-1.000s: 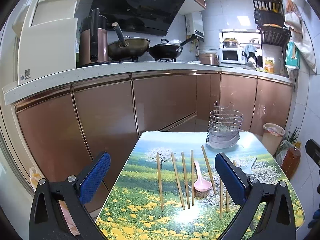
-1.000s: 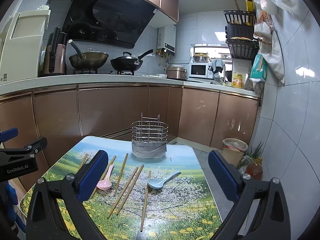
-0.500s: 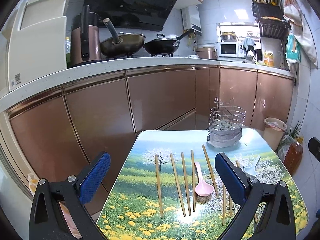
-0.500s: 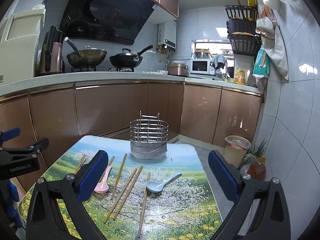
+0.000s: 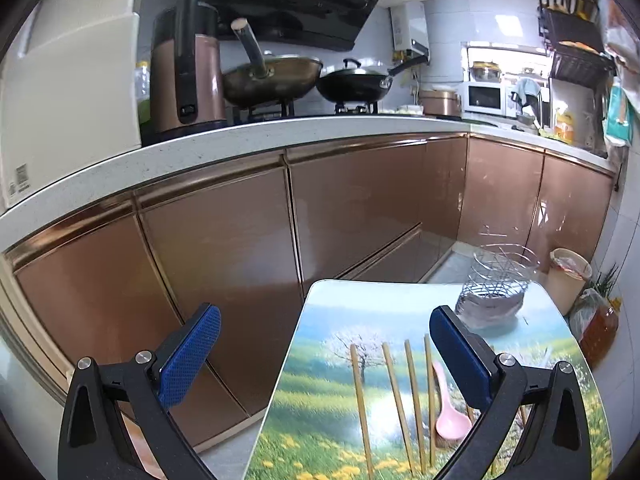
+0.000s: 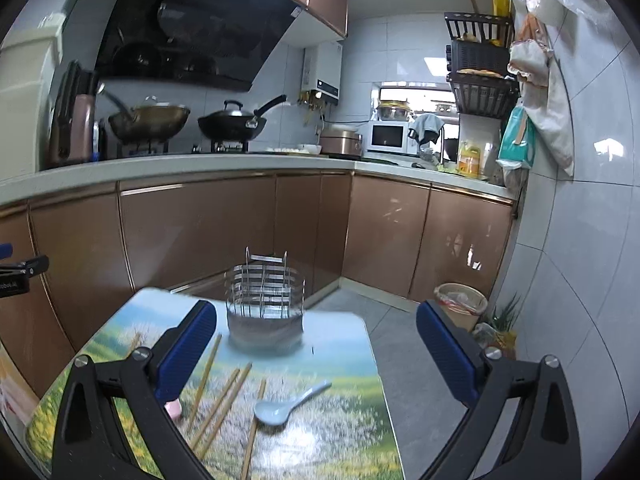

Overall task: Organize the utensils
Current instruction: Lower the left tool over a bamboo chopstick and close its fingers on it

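Several wooden chopsticks (image 5: 361, 400) lie on a small table with a flower-meadow print (image 5: 320, 420). They also show in the right wrist view (image 6: 218, 408). A pink spoon (image 5: 450, 416) lies among them; a pale blue spoon (image 6: 286, 404) lies further right. A wire utensil holder (image 5: 496, 292) stands at the table's far end, also in the right wrist view (image 6: 265, 308). My left gripper (image 5: 324, 352) is open and empty above the table's left edge. My right gripper (image 6: 316, 348) is open and empty above the table, short of the holder.
Copper-fronted kitchen cabinets (image 5: 224, 248) run behind the table under a white counter with woks (image 5: 272, 76) and a microwave (image 6: 386, 136). A bin (image 6: 460, 300) stands on the floor at the right by the tiled wall. The left gripper's body (image 6: 16, 274) shows at the left edge.
Both grippers have shifted: the left view swung leftward, so the table now sits lower right. The right view moved closer to the holder. Both stay open.
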Action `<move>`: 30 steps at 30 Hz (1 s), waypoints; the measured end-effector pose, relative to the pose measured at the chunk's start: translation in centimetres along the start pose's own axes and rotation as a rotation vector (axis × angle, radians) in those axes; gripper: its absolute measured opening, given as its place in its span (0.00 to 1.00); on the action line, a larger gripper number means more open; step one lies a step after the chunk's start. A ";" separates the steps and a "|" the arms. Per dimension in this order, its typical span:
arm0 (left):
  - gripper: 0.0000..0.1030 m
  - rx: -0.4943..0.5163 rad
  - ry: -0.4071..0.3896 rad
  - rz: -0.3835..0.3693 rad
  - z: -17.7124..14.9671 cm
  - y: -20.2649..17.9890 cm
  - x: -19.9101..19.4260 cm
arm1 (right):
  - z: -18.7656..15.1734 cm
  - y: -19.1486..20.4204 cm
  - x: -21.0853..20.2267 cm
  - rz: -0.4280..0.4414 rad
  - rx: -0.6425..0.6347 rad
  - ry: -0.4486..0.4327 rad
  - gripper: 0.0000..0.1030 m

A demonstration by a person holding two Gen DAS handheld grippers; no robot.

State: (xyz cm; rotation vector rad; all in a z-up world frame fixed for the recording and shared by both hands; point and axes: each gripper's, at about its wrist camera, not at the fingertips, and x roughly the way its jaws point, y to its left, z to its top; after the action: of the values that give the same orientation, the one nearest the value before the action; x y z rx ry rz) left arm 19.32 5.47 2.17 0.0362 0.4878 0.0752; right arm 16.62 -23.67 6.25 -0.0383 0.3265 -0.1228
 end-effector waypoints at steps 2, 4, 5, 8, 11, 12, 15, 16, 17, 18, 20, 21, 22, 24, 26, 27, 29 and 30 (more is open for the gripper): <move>1.00 -0.010 0.044 -0.025 0.8 0.3 1.6 | 1.3 -0.4 1.0 0.017 0.017 0.009 0.98; 1.00 -0.008 0.088 -0.043 1.3 0.2 3.1 | 2.0 -0.5 2.0 0.032 0.024 0.022 0.98; 1.00 -0.003 0.110 -0.057 1.3 0.0 3.8 | 2.1 -0.5 2.6 0.045 0.027 0.036 0.98; 0.95 -0.004 0.193 -0.116 0.8 -0.8 6.0 | 2.1 0.1 4.6 0.098 0.043 0.098 0.98; 0.93 -0.006 0.254 -0.143 0.1 -1.6 7.8 | 1.4 1.2 7.1 0.161 0.049 0.195 0.97; 0.93 -0.003 0.276 -0.149 -0.1 -1.9 8.6 | 1.1 1.6 7.8 0.177 0.047 0.222 0.97; 0.87 0.006 0.339 -0.173 -0.8 -2.8 10.6 | 0.0 3.0 10.2 0.231 0.039 0.316 0.96; 0.84 0.009 0.353 -0.176 -0.8 -3.0 11.0 | -0.4 3.5 11.2 0.249 0.036 0.351 0.94; 0.82 0.012 0.369 -0.180 -0.9 -3.2 11.5 | -0.7 3.7 12.0 0.258 0.033 0.374 0.92; 0.81 0.015 0.385 -0.184 -1.1 -3.4 12.1 | -1.2 4.3 12.9 0.268 0.024 0.406 0.84; 0.77 0.022 0.417 -0.189 -1.5 -3.9 13.4 | -2.1 5.1 14.7 0.286 0.014 0.467 0.65; 0.76 0.022 0.436 -0.192 -1.7 -4.0 13.9 | -2.7 5.5 15.8 0.302 0.018 0.508 0.53; 0.73 0.023 0.456 -0.198 -1.9 -4.2 14.5 | -3.3 5.8 16.7 0.314 0.019 0.545 0.45; 0.69 0.019 0.503 -0.210 -2.4 -4.4 15.9 | -5.0 6.5 19.1 0.336 0.017 0.643 0.39; 0.64 0.008 0.555 -0.225 -3.1 -4.5 17.5 | -6.5 7.2 20.9 0.357 0.016 0.728 0.33; 0.63 0.002 0.585 -0.228 -3.4 -4.6 18.4 | -7.4 7.5 21.7 0.365 0.015 0.769 0.32; 0.61 -0.007 0.630 -0.242 -3.8 -4.8 19.7 | -9.2 8.2 23.6 0.374 0.020 0.856 0.31; 0.61 -0.013 0.657 -0.249 -4.0 -4.9 20.4 | -9.5 8.3 24.0 0.378 0.020 0.880 0.31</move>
State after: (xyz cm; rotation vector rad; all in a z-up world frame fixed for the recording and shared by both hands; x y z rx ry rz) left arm 35.72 2.28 -11.12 -0.0653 1.1436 -0.1606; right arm 37.04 -18.66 -10.88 0.1025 1.2018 0.2453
